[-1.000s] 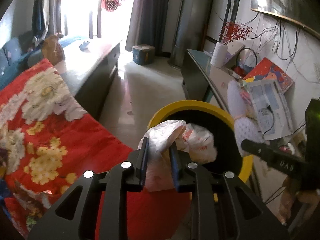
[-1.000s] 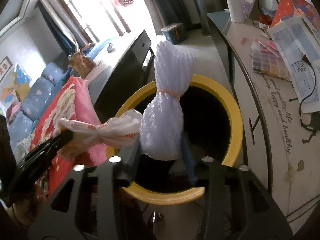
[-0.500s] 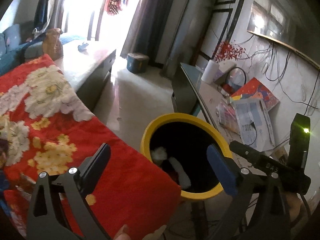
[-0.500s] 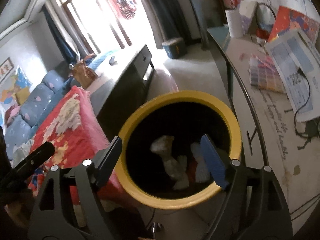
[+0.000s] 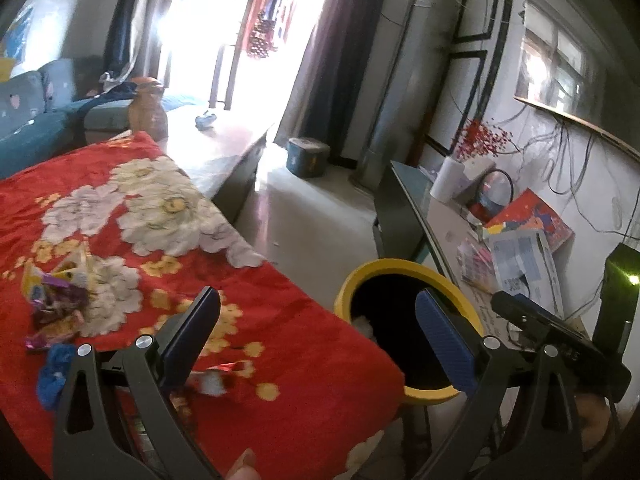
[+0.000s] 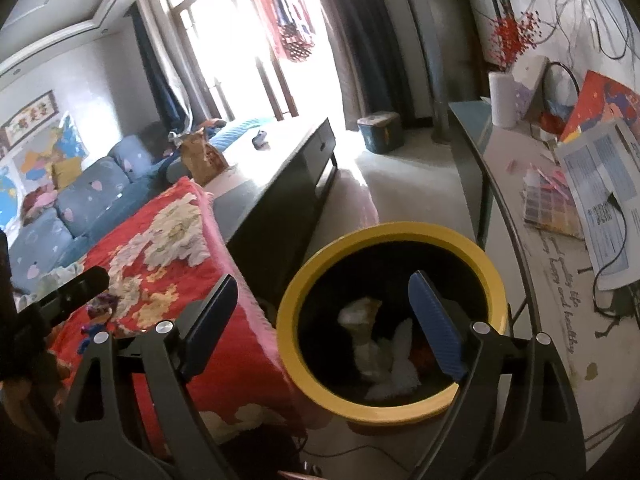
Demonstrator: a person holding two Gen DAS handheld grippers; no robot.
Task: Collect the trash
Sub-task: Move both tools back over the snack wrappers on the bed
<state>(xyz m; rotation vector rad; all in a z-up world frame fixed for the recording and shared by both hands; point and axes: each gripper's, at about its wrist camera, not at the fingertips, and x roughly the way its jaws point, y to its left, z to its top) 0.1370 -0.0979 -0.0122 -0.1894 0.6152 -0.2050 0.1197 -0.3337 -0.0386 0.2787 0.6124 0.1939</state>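
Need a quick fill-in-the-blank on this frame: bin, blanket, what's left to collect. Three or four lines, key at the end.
1. The rim of the trash bin is ____ in colour.
2. The crumpled white trash lies ____ the bin.
3. The candy wrappers still to collect lie on a ____ floral blanket.
4. Between the fingers of the right gripper, whose jaws are opening, there is ____ held.

Missing words: yellow; inside; red; nothing

Strong daylight from the window (image 5: 224,40) ahead of me blown out to white glare, floor (image 6: 400,168) washed pale, bin (image 6: 394,312) interior in deep shadow, my view bowed and dark at the corners, slight motion blur throughout.
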